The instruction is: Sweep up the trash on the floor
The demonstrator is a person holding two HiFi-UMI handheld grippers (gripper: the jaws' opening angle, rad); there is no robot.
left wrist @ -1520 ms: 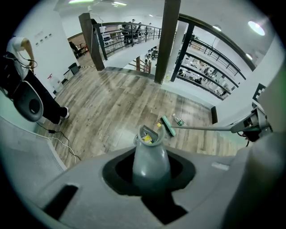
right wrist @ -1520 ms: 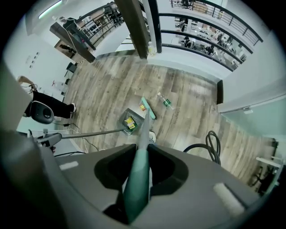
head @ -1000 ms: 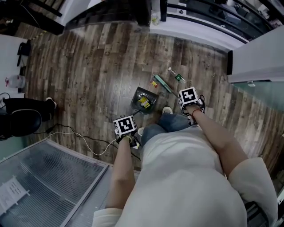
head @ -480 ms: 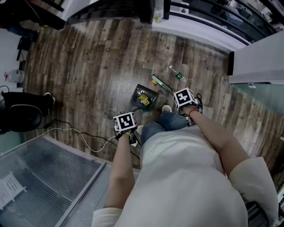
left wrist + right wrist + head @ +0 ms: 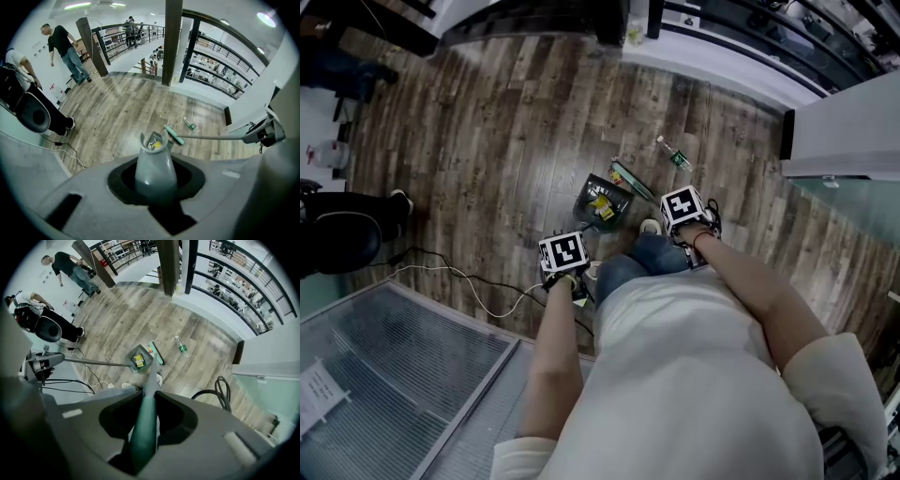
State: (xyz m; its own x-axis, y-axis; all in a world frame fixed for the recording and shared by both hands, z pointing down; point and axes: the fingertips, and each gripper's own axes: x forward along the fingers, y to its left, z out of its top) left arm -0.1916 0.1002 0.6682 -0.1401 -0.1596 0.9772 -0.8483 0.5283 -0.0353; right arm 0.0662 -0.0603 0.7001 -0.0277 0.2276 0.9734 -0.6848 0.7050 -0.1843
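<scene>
Wood-plank floor (image 5: 487, 141) fills most of the head view, bordered by a white ledge with black railings (image 5: 220, 51) at the far side and a ribbed grey panel (image 5: 384, 375) at the near left. A white cable (image 5: 469, 284) trails over the planks beside that panel.

The left gripper (image 5: 156, 183) is clamped around the grey dustpan handle (image 5: 154, 166), which fills the gap between its jaws and runs down to the dustpan (image 5: 602, 200). The pan rests on the floor just ahead of the person's feet, and yellow wrappers (image 5: 603, 210) lie inside it. The right gripper (image 5: 143, 427) is closed on the green broom handle (image 5: 146, 413), which slopes down to the teal broom head (image 5: 632, 181). That head lies on the floor just beside the pan's far edge, and a small yellowish scrap (image 5: 618, 172) sits between the two; whether the head touches the pan cannot be told.

A plastic bottle (image 5: 674, 156) with a green label lies on its side on the planks beyond the broom head, apart from it. A black coiled hose (image 5: 218, 390) hangs near the right gripper. At the left edge of the room, a person in a black shirt (image 5: 61, 44) stands, and an office chair (image 5: 30, 112) stands nearer.
</scene>
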